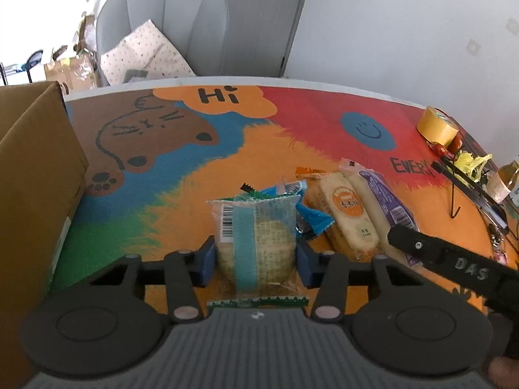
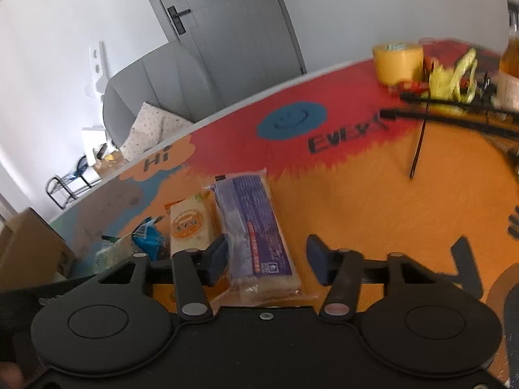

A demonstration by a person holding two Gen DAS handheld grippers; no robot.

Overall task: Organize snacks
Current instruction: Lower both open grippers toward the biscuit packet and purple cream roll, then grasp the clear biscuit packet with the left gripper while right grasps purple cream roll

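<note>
Now both jaws straddle snacks: green-edged cracker packet (image 1: 256,246), purple-wrapped bar (image 2: 259,236).

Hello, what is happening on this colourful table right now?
A person is sorting snacks with two hand-held tongs. The left tongs have their pads against both sides of a cracker packet with a light blue stripe. The right tongs straddle a long purple-wrapped cake, with a gap on one side. Other snacks lie between; a cardboard box waits at left.
</note>
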